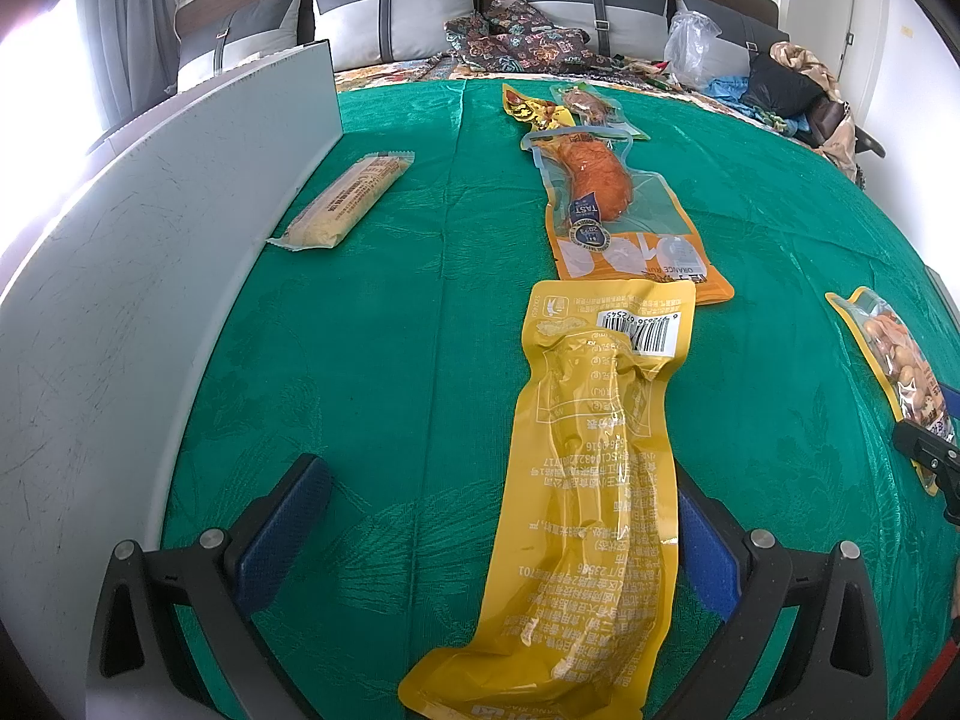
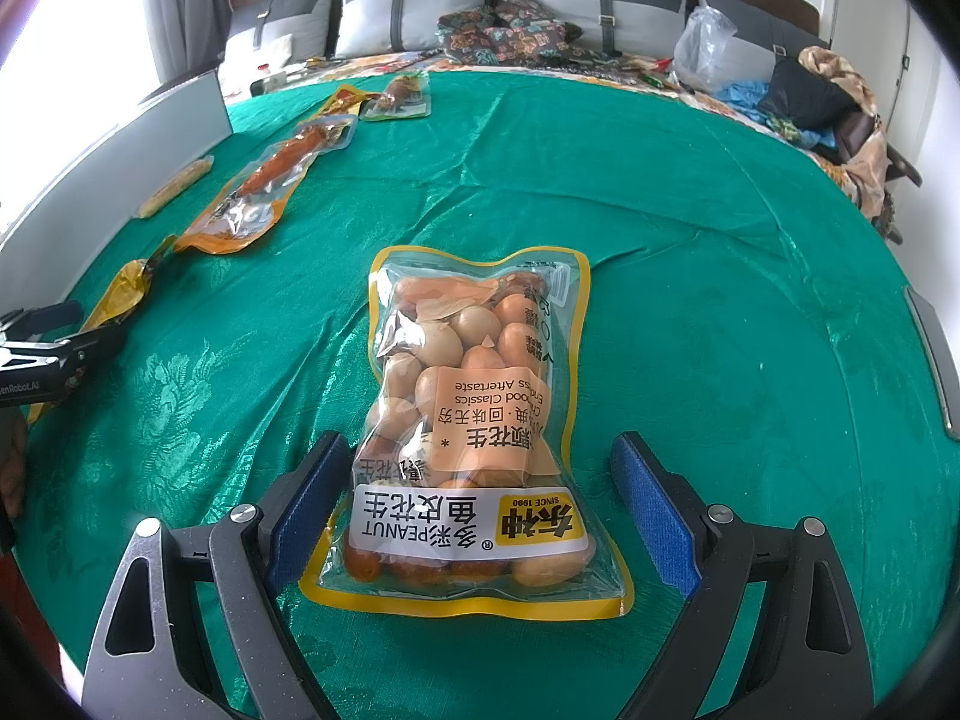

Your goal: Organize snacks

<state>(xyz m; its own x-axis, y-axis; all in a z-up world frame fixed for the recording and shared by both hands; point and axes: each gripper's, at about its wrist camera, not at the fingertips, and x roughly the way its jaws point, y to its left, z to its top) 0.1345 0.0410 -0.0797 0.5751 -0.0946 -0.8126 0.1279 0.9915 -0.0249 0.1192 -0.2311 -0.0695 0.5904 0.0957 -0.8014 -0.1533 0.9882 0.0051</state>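
both jaws wide: left gripper (image 1: pixel 504 534) straddles yellow pouch (image 1: pixel 591 480), right gripper (image 2: pixel 480 504) peanut bag (image 2: pixel 474 420) (grey panel (image 1: pixel 150 240) left).

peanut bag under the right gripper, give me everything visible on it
The peanut bag is a clear plastic pouch with a yellow border, packed with round tan and orange coated peanuts. A white and yellow label band reads "PEANUT" and "SINCE 1990", upside down to the camera. It looks sealed and lies flat on the green cloth, lengthwise between the open fingers of the right gripper, left pad at its edge.
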